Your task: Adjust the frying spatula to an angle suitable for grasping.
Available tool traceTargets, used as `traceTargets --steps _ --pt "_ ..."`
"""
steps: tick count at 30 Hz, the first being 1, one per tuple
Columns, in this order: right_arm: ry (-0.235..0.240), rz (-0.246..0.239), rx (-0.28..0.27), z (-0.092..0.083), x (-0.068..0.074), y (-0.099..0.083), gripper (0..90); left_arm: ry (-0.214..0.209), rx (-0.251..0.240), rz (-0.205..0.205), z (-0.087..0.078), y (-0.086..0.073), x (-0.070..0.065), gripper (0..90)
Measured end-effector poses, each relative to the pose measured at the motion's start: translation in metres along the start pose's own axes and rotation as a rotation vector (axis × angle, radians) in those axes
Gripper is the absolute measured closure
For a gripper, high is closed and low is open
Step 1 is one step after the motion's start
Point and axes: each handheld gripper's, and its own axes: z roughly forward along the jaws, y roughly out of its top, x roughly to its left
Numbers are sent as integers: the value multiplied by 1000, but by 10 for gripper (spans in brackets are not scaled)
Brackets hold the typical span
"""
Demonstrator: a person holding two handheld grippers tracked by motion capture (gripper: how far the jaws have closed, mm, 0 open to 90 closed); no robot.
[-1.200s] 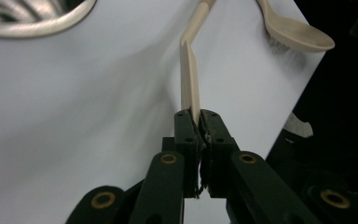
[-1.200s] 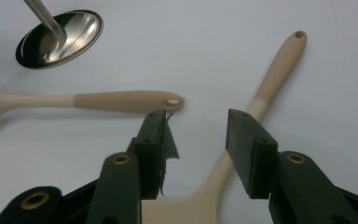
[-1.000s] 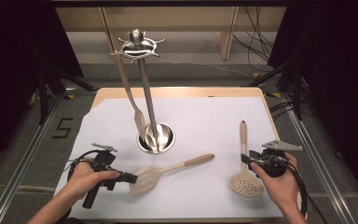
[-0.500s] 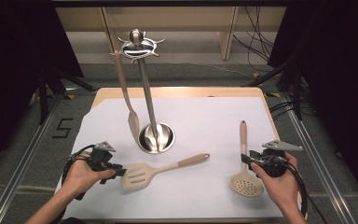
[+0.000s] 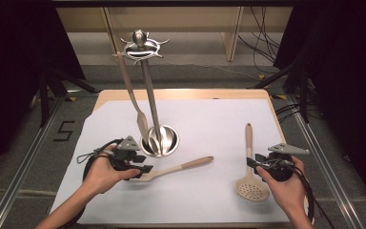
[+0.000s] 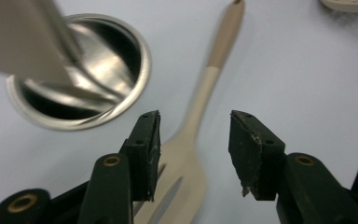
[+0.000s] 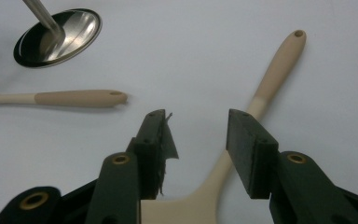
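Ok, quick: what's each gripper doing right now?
Left gripper: open, just released the spatula.
Right gripper: open over the skimmer, holding nothing.

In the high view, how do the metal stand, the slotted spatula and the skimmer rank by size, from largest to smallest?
1. Metal stand, clearly the largest.
2. Skimmer and slotted spatula look about alike; the left gripper covers the spatula's blade, so no ranking.

A polished metal utensil stand (image 5: 158,139) has a mirror-bright, glossy round base and pole. A matt, smooth cream slotted turner (image 5: 174,168) has a tan handle that looks like plastic or silicone. The skimmer (image 5: 250,179) has the same matt cream and tan finish. The table cover (image 5: 209,129) looks like smooth, matt white paper. The gripper pads (image 6: 254,151) are matt black, rough and worn at the edges.
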Motion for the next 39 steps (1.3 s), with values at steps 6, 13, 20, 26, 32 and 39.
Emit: traceTargets --steps 6,13,20,26,32,39 --pt "0 -42 -11 1 -5 0 586 -50 94 65 28 16 -4 533" --pt "1 -43 -8 1 -4 0 586 -92 145 74 55 22 -7 544" --pt "-4 -45 2 1 -4 0 586 -115 193 54 67 25 -9 539" --pt "-3 -16 11 0 -1 0 586 -111 246 183 68 32 -5 479" --pt "0 -41 9 1 -3 0 586 -107 259 216 72 35 -3 468" --pt "7 -47 1 2 -3 0 586 -98 268 174 79 37 -3 510"
